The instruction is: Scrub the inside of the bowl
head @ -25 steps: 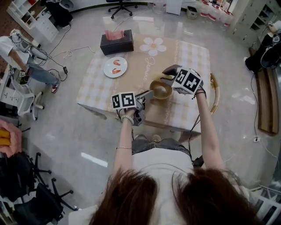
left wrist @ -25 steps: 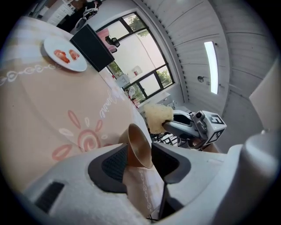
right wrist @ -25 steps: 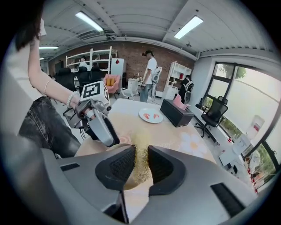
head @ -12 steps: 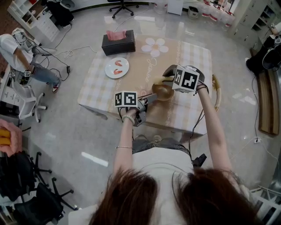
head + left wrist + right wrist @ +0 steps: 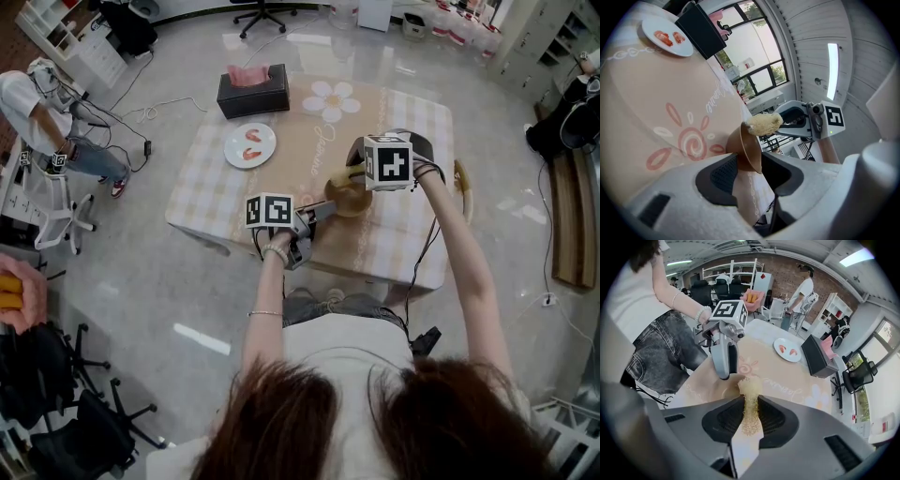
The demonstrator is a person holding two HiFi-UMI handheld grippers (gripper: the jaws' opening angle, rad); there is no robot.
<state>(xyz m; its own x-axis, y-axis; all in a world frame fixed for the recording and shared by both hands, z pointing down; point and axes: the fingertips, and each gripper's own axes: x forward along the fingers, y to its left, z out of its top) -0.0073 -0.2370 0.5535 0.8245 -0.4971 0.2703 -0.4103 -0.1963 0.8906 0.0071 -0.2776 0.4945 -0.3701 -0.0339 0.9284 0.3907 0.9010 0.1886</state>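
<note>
both sets of jaws closed on something

left gripper (image 5: 749, 165) clamps the rim of the brown bowl (image 5: 749, 149) near the table (image 5: 403, 246) front edge. right gripper (image 5: 750, 414) pinches a yellow scourer (image 5: 750, 394), its tip seemingly inside the bowl. beyond, a plate (image 5: 249, 144) and a tissue box (image 5: 251, 90).

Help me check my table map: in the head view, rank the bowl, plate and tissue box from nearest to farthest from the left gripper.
1. Bowl, near side, right of centre.
2. Plate, left side.
3. Tissue box, far left corner.

both gripper views (close) share bowl (image 5: 748, 149)
</note>
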